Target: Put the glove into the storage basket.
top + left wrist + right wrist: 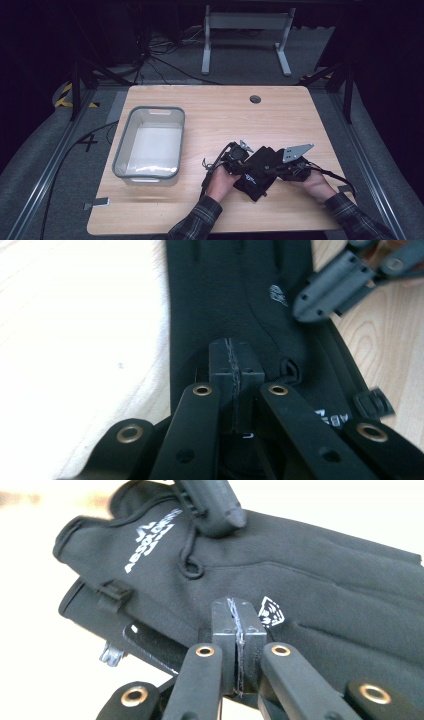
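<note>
Table [210, 110] of light wood takes up the middle of the high view, with a grey plastic bin [149, 143] at centre left and a round hole [255, 99] near the far edge. Black gloves [258, 171] lie just right of centre in the lower half. Left gripper [243, 161] meets them from the left, right gripper [278, 169] from the right, each held by a hand in a plaid sleeve [197, 222] coming in from the bottom edge. Grey three-cornered plate sits on top of the right gripper.

Left gripper view: left gripper [234, 371] at lower centre, jaws pressed together with no gap, tips resting on the black gloves [220, 300] that run up the centre of the frame. Cannot tell if fabric is pinched between them. Right gripper [300, 307] enters from the upper right, tip on the glove near a small white logo.

Right gripper view: right gripper [238, 617] at lower centre, jaws closed flush, tips on the gloves [320, 580] beside a white emblem; a grip on the fabric cannot be confirmed. Left gripper [235, 517] shows at top centre, tip touching the glove near a cord loop. White lettering at upper left, a black clip [114, 591] at left.
</note>
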The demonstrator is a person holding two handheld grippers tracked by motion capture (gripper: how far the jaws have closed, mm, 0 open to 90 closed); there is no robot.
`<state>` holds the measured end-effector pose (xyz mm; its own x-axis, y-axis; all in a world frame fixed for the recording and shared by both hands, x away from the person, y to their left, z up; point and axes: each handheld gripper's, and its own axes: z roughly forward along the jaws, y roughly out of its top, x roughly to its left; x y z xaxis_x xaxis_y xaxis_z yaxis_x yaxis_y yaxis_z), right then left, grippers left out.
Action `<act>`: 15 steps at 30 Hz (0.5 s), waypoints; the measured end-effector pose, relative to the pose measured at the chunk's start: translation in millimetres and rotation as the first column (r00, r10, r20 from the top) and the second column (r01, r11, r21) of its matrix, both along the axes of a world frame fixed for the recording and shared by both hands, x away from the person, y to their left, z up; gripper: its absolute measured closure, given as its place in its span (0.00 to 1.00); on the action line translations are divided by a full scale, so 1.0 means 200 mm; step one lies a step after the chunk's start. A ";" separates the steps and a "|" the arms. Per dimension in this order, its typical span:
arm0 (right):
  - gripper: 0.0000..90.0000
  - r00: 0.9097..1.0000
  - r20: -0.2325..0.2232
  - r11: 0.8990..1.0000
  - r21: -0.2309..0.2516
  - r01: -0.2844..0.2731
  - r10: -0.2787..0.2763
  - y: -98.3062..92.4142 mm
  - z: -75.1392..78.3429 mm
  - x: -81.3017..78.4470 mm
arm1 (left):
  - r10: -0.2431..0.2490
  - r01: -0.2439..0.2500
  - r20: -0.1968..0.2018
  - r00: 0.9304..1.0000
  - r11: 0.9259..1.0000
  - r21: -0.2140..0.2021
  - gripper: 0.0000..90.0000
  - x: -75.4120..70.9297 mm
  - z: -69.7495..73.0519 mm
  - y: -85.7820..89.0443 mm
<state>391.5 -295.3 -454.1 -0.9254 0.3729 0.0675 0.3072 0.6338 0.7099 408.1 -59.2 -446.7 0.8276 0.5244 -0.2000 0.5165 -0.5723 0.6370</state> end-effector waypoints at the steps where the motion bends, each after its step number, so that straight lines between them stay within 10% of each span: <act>1: 1.00 1.000 -0.001 1.000 0.003 -0.002 0.002 0.00 0.00 -0.01 | 0.000 0.000 0.000 1.000 1.000 -0.001 1.00 0.00 0.00 0.00; 7: 0.96 1.000 0.015 1.000 0.013 0.010 -0.011 -0.03 0.04 -0.02 | -0.002 0.003 0.012 1.000 1.000 -0.003 0.97 0.00 0.02 0.01; 15: 0.71 0.993 0.035 0.993 0.042 0.107 -0.109 -0.20 0.08 -0.07 | -0.026 0.027 0.060 0.998 1.000 -0.008 0.66 0.00 0.11 -0.01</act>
